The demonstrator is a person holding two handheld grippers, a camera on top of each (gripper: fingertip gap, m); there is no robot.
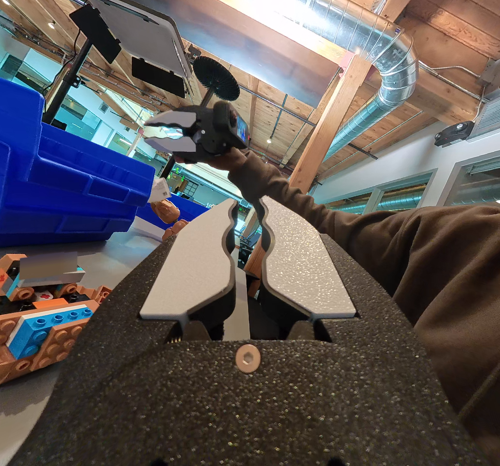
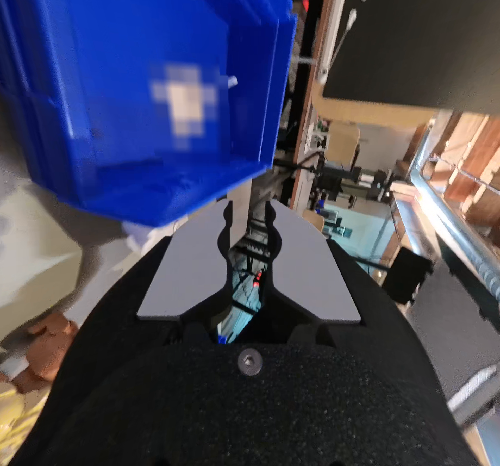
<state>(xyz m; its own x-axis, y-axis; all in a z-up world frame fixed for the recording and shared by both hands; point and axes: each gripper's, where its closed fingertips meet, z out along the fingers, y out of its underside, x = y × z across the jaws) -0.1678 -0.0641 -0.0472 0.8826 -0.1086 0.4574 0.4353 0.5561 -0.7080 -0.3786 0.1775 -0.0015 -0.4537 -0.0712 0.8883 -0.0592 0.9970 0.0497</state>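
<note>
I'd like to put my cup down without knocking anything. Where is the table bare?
Bare grey table shows between the blue bins and the brick model. The near left, around the bricks, is crowded. The right side is hidden by a brown sleeve.

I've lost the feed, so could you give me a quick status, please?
Left gripper open, empty. Right gripper open, empty, raised near blue plastic bin. Brown-and-blue toy brick build on grey table.

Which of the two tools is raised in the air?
The right tool, held up near the blue bins; the left tool sits low by the table with the brick model.
</note>
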